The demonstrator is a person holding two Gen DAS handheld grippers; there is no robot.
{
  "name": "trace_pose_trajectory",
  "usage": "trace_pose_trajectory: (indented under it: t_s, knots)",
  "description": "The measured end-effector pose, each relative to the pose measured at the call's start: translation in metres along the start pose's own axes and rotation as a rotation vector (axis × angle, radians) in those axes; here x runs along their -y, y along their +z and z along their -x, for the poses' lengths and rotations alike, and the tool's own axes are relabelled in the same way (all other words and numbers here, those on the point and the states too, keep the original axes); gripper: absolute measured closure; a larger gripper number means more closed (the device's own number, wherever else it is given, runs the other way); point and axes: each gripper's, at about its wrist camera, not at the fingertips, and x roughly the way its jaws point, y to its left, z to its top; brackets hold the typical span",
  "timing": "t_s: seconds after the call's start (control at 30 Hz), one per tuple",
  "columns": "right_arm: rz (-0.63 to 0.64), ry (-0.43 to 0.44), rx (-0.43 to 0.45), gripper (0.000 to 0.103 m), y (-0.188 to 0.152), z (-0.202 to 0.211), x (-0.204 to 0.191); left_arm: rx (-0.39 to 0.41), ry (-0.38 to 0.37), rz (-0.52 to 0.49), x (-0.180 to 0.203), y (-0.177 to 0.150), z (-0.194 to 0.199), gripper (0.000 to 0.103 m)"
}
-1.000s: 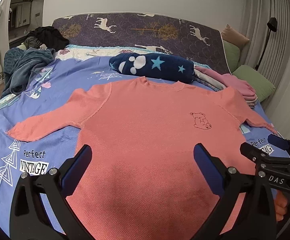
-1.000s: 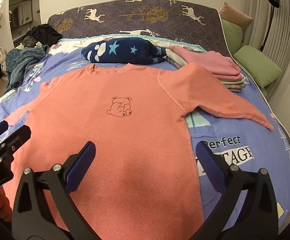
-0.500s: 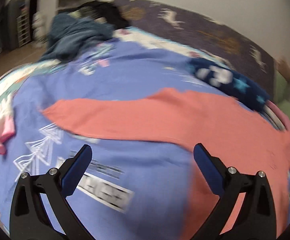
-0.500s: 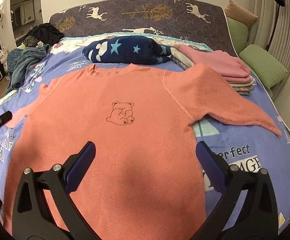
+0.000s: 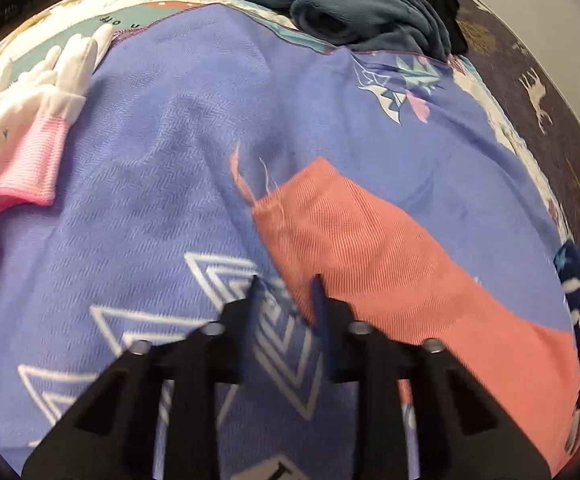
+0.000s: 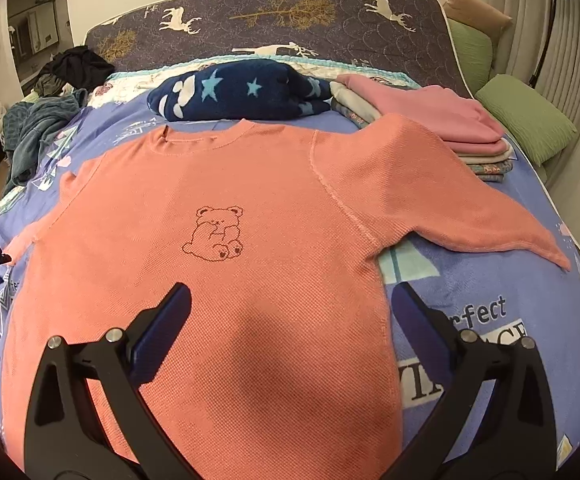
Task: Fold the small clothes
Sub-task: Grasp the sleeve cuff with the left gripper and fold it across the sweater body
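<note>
The right tool (image 6: 290, 312) hovers wide open over the flat coral sweater (image 6: 218, 280) on the bedspread (image 6: 489, 280).

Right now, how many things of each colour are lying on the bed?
Salmon-orange: 1, the waffle-knit bear shirt
Navy: 1, the star-print fleece blanket
Pink: 1, the folded top on the stack
White with pink cuffs: 2, the knit gloves
Teal: 1, the crumpled fleece blanket
Black: 1, the clothes heap
Total: 7

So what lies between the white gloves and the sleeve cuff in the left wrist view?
Only bare blue bedsheet separates the gloves from the sleeve cuff, shown in the left wrist view.
</note>
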Motion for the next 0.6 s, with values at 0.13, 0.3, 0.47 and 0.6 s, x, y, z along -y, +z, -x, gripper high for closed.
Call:
trace_pose_trajectory:
  t_s: [0.13, 0.3, 0.47, 0.6]
  knots:
    - [0.001, 0.005, -0.013, 0.002, -0.001, -0.005, -0.002, 0.051, 0.000, -0.028, 0.015, 0.007, 0.016, 0.100]
    - [-0.009, 0.001, -0.014, 0.002, -0.001, -0.007, 0.002, 0.187, -0.050, -0.174, 0.063, 0.004, 0.074, 0.102]
    - [-0.028, 0.008, -0.004, 0.002, 0.000, -0.003, 0.007, 0.276, -0.228, -0.362, 0.144, -0.024, 0.141, 0.102]
    - [-0.043, 0.014, 0.017, 0.002, 0.000, 0.003, 0.013, 0.290, -0.405, -0.594, 0.234, -0.085, 0.185, 0.102]
